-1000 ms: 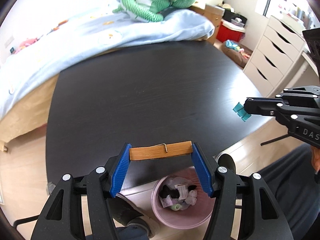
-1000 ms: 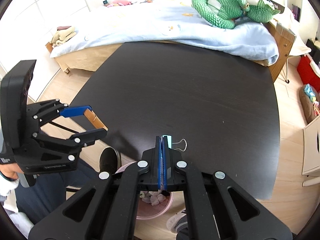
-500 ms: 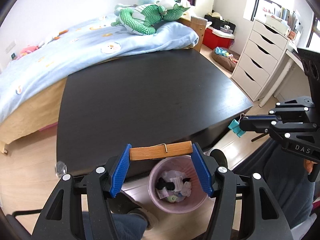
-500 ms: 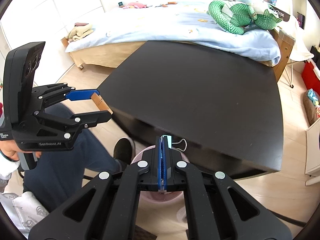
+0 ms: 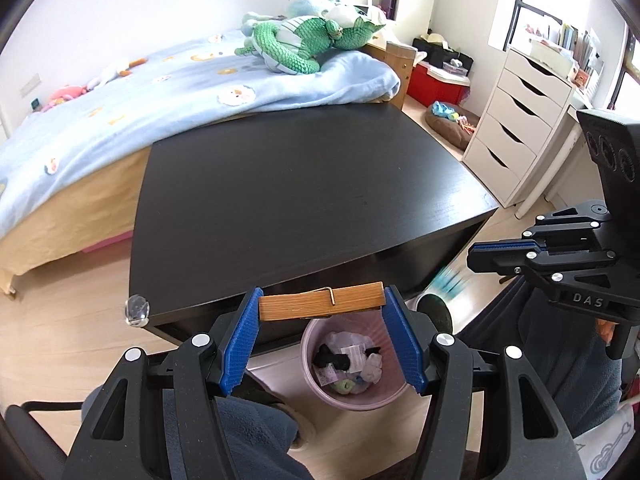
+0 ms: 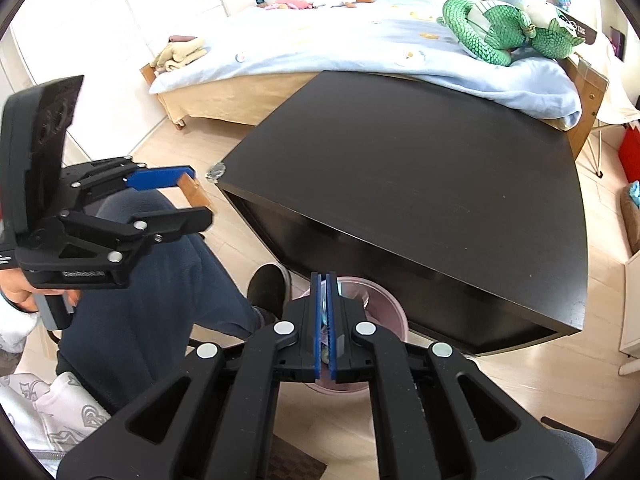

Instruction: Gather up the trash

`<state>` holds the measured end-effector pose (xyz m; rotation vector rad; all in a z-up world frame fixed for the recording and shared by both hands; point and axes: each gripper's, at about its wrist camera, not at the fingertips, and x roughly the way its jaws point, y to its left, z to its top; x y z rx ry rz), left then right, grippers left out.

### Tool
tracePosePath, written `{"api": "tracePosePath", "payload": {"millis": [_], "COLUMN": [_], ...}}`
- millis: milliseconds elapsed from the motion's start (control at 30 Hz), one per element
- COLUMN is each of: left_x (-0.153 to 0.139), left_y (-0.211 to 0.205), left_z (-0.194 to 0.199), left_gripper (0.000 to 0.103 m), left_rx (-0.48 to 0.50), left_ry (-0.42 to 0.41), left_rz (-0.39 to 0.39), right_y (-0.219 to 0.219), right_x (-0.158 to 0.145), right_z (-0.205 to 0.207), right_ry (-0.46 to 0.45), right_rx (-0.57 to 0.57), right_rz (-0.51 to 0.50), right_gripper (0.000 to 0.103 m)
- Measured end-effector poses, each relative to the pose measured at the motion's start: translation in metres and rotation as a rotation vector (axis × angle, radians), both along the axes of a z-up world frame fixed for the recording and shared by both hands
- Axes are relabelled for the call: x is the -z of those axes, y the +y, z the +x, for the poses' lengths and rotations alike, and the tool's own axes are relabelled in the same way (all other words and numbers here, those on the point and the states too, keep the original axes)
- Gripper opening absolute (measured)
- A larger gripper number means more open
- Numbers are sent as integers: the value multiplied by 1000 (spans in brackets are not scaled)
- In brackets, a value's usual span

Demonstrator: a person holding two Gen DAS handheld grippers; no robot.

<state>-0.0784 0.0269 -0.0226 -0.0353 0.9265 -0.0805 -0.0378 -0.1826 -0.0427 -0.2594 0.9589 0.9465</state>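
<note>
Left gripper [image 5: 322, 312]: clamped endwise on a wooden clothespin [image 5: 320, 302] above the pink bin [image 5: 352, 400], which holds scraps. Right gripper [image 6: 325, 284]: jaws just parting; teal clip [image 5: 448, 282] falling, blurred.

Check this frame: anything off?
A teal clip is a mid-air blur under the right hand-held gripper, whose jaws have just been opening, nothing pinched; it looks off to the side of the pink bin.

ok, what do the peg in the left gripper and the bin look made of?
Peg: looks like wood or bamboo, matt tan with fine grain lines, plus a thin metal wire spring. Bin: probably plastic, smooth pale pink with a slightly see-through rim.
</note>
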Motion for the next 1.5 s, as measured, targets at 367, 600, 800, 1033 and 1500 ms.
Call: {"api": "tracePosePath", "payload": {"millis": [367,600,800,1033,1500], "left_x": [4,3,1,-3,0], "left_y": [-7,-19,-31,-40,-31], "left_z": [-1,2,5,8,14], "left_gripper": [60,60,60,60,95], "left_rx": [32,72,104,134,77], "left_ry": [12,19,17,11,15], "left_rz": [-16,-20,-22,-30,-61], "right_y": [-18,-32,-47,-62,-64], "right_x": [0,-7,-14,-23,-25], "right_z": [14,14,19,21,21], "right_ry": [-12,-14,-14,-33,-54], "right_rx": [130,187,248,292,310], "right_rz": [-4,15,28,48,53], "right_gripper": [96,99,99,99,100]}}
